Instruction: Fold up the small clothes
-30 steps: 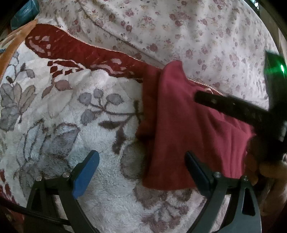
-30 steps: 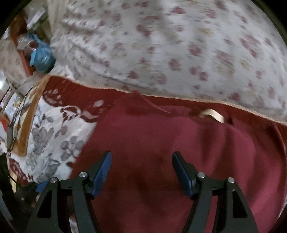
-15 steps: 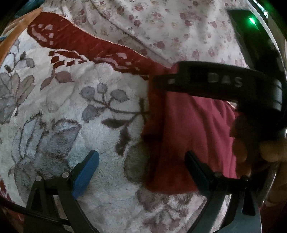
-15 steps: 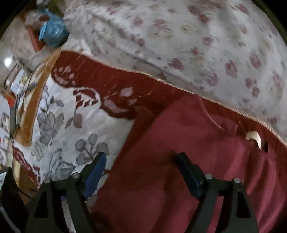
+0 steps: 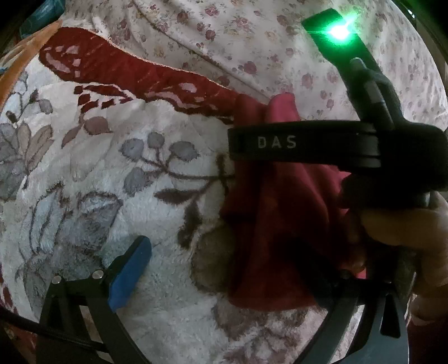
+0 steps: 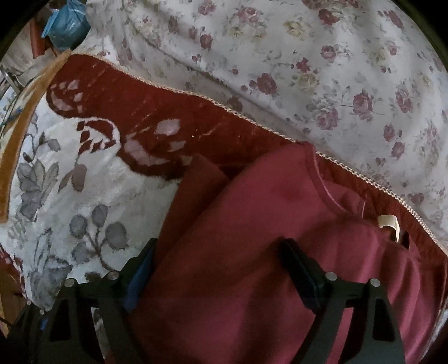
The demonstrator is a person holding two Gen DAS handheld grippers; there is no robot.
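Where the dark red knit garment (image 6: 252,238) lies partly folded, it rests on the plush white blanket with grey leaves and a deep red border (image 5: 92,173), its neckline and pale label (image 6: 387,224) toward the blanket's corded far edge. Beyond that edge lies a pale sheet printed with small red roses (image 6: 322,70), and at the blanket's far left corner sits a crumpled blue bag (image 6: 67,25). The right tool (image 6: 221,268) points steeply down over the garment, jaws spread wide with red cloth beneath and between them, its left blue pad (image 6: 140,277) at the garment's left edge; nothing is pinched. The left tool (image 5: 238,277) hangs over the blanket beside the garment's lower corner, spread and empty. In the left view the right tool's black body, with a green light, crosses above the garment, a hand (image 5: 403,238) gripping it.
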